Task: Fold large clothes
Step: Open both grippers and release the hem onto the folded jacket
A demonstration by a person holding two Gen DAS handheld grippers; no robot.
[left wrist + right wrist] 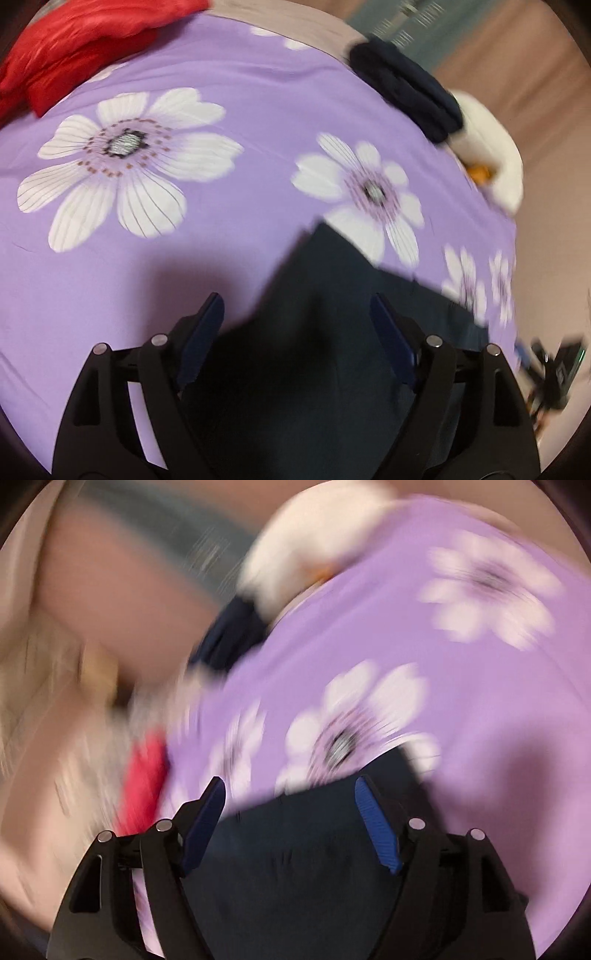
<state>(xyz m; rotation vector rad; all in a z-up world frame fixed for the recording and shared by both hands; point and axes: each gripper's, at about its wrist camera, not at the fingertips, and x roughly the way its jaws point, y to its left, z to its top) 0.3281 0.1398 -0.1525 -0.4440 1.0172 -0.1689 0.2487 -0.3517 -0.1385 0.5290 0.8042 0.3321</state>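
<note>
1. We see the left gripper (297, 308) pointing forward over the bed, its jaws spread wide, with the dark garment (325, 332) lying under and between its blue pads (201, 343); nothing is pinched
2. The right gripper (290, 794) is posed the same way, its jaws wide apart over the dark garment (295, 867), its fingers (376, 827) closed on nothing
3. That garment lies flat on the purple flowered sheet (229, 236) towards the near edge of the bed, one straight corner reaching up to a white flower print
4. In the left wrist view a red cloth (81, 48) sits at the far left corner of the bed, a bundled navy garment (406, 88) at the far right edge, and a white object (491, 155) with an orange spot just beside it
5. We cannot make out the lower part of the dark garment, which runs under both grippers and out of frame
6. The right wrist view is heavily smeared: the sheet (424, 635), navy bundle (229, 635), white object (314, 546) and a red patch (144, 782) show only as blurs, and the pale shapes at its left cannot be identified
</note>
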